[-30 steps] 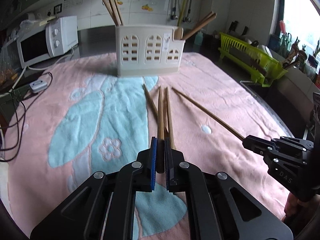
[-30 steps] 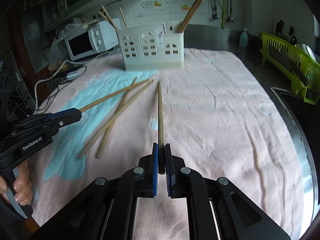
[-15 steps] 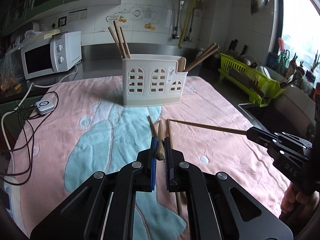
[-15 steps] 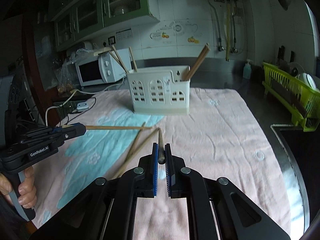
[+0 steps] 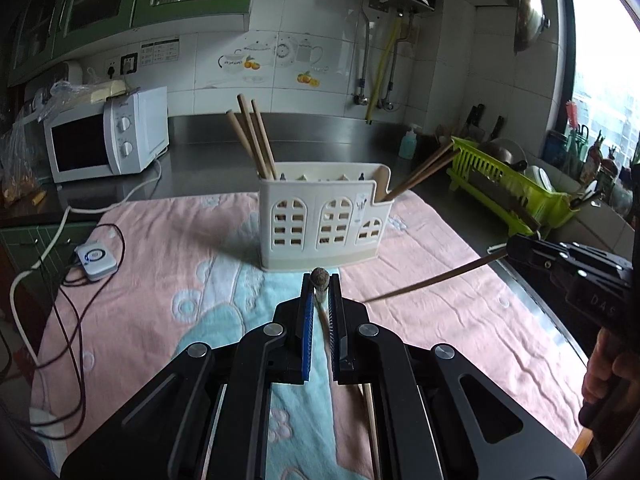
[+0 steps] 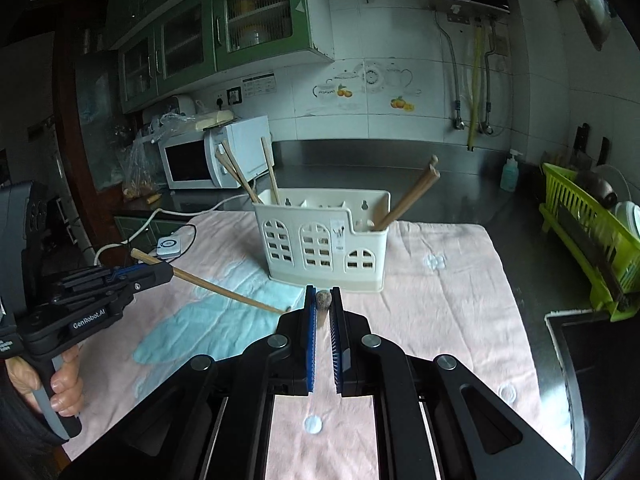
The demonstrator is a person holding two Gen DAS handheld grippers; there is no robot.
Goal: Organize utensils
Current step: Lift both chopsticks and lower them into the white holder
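A cream utensil holder [image 5: 322, 222] [image 6: 324, 240] stands upright on the pink and blue towel [image 5: 160, 248], with wooden chopsticks [image 5: 252, 136] in its left end and more [image 5: 424, 174] leaning out of its right end. My left gripper [image 5: 321, 280] is shut on a wooden chopstick [image 5: 320, 278], raised off the towel and pointing at the holder. My right gripper [image 6: 323, 296] is shut on another wooden chopstick [image 6: 323, 300], also raised. Each gripper shows in the other's view, holding its chopstick [image 6: 224, 286] [image 5: 432, 280]. One chopstick [image 5: 372, 424] lies on the towel below my left gripper.
A white microwave [image 5: 106, 136] stands at the back left, with cables and a small white device [image 5: 96, 258] on the towel's left edge. A green dish rack [image 5: 508, 184] sits at the right on the steel counter, and a soap bottle [image 6: 510, 170] behind.
Both grippers have lifted their chopsticks off the towel and tilted up, so each chopstick now points end-on at the camera. The holder appears closer.
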